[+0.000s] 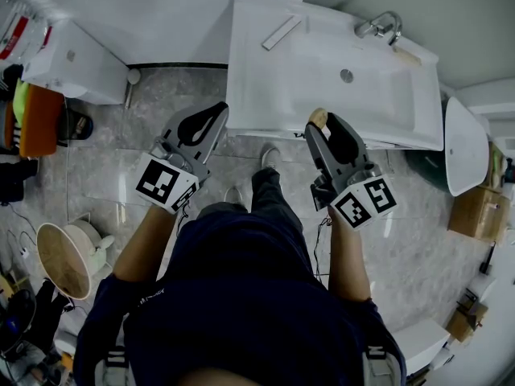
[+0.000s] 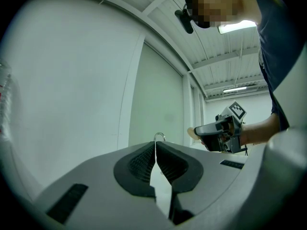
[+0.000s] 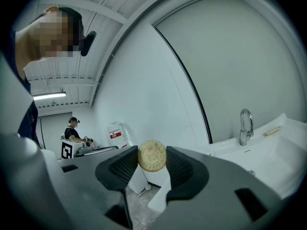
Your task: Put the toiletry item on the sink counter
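Observation:
A round tan toiletry disc point(image 3: 152, 155) with an embossed face sits between the pads of my right gripper point(image 3: 152, 160), which is shut on it. In the head view this gripper point(image 1: 319, 124) is held just in front of the white sink counter point(image 1: 261, 87), near the basin's front rim, and the disc point(image 1: 319, 117) shows at its tip. My left gripper point(image 1: 216, 121) hovers by the counter's front left corner. Its jaws meet at the tips with nothing between them point(image 2: 155, 146). From the left gripper view the right gripper point(image 2: 217, 132) appears off to the right.
A chrome faucet point(image 1: 381, 26) stands at the back of the basin, with a flat grey bar point(image 1: 282, 32) on the counter's left. A white toilet tank point(image 1: 74, 64) is at left, a white oval basin point(image 1: 465, 145) and a cardboard box point(image 1: 478, 212) at right. Another person point(image 3: 72, 129) stands far off.

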Motion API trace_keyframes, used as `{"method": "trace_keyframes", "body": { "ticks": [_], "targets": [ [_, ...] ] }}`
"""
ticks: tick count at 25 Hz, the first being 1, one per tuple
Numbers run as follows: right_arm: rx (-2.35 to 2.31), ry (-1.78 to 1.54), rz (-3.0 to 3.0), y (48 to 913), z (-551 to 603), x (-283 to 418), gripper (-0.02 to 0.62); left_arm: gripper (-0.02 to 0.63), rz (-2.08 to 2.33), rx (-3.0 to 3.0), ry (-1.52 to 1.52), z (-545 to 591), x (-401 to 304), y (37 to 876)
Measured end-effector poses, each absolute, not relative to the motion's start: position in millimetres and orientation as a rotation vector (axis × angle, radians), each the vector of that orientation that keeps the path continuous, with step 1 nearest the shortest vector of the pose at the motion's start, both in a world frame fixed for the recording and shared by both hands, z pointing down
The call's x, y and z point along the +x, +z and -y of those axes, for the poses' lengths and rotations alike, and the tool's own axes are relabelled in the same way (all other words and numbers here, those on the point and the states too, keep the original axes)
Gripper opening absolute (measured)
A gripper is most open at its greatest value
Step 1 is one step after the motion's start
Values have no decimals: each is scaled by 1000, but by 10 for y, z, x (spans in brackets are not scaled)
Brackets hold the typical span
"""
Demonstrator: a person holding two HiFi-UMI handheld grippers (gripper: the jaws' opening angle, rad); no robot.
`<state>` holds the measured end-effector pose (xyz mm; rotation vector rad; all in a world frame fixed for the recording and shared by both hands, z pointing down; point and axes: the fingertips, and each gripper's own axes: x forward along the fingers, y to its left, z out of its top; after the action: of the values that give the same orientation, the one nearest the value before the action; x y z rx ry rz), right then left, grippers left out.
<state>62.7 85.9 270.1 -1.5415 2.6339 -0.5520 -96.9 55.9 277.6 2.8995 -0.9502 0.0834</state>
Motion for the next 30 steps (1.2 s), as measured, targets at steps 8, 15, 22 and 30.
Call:
{"method": "trace_keyframes", "body": {
  "ticks": [8,15,22,30],
  "targets": [
    [-1482,-572,-2658,2783,-428,861,190,35,991,2882,114,-178,-701,2831],
    [-1427,-617,-2687,2873,2,1133,190,35,1029,2848,144,205,-398,2891],
    [-1376,-663,-2711,2976,458,1398,190,35,1076,2808,175,598,-151,2971],
    [-1315,-703,-2740,3085,930,1638,190,35,1122,2777,220,993,89,3065]
  ]
}}
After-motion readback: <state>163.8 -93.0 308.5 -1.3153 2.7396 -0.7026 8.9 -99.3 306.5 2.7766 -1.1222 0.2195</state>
